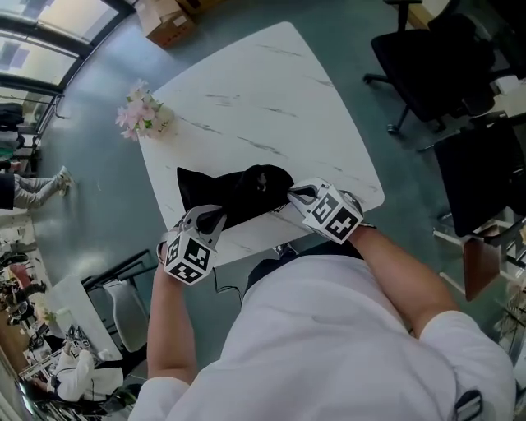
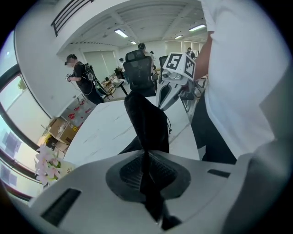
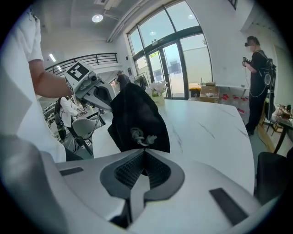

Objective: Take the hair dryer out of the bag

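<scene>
A black drawstring bag (image 1: 238, 193) lies at the near edge of the white marble table (image 1: 271, 107); the hair dryer does not show and may be inside it. My left gripper (image 1: 215, 220) is shut on the bag's left end, and black cloth (image 2: 147, 123) runs up from between its pads. At the bag's right end my right gripper (image 1: 293, 196) is shut on the cloth's edge, just below the knotted drawstring (image 3: 139, 136). In both gripper views the bag (image 3: 137, 119) hangs stretched between the two grippers, slightly off the tabletop.
A vase of pink flowers (image 1: 144, 115) stands at the table's far left corner. Black office chairs (image 1: 436, 57) are to the right, a grey chair (image 1: 127, 308) at the near left, and a cardboard box (image 1: 168, 20) on the floor beyond. A person (image 3: 256, 64) stands past the table.
</scene>
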Available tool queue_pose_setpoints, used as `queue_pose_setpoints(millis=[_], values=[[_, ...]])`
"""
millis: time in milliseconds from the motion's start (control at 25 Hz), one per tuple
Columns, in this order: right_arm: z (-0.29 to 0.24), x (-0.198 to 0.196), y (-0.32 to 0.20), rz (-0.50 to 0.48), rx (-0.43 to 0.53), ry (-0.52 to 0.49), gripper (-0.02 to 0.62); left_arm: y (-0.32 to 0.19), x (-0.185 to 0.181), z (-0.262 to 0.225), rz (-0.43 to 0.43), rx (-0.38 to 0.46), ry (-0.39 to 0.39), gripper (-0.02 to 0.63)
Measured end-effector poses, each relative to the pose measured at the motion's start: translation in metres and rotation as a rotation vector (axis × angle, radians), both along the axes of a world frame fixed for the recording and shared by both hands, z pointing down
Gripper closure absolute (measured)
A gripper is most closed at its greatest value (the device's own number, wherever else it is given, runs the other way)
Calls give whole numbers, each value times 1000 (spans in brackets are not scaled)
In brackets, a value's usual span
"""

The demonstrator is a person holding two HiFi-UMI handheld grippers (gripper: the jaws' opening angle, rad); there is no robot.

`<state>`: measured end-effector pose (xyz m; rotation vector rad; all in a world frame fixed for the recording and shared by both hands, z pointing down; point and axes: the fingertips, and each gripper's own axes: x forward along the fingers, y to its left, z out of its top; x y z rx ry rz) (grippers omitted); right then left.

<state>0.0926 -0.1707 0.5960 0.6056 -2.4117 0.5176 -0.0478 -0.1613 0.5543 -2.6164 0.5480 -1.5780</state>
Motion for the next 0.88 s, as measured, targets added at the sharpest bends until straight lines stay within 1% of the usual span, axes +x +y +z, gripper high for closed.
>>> queue_pose_setpoints(millis=[120,320,440,680,760,880], values=[[0,-7,1,-30,9,6,578,6,-9,-2,-13,29,-8,584],[-4,-16,-2,-59,27,4,580,14,-20,-14,10,126,-48,584],[-10,-28,-4,-98,50,7,578,18,-26,-23,15,171,-61,584],[-20,-59,-3,-166,69,-15,580,36,-54,-14,-7,190,-116,584],[-21,-68,-2,-190,74,-17,580,39,-58,-9,-14,205,-131,584],[-22,-83,1,-233,71,-19,578,37,-57,-11,-31,244,-130,584]])
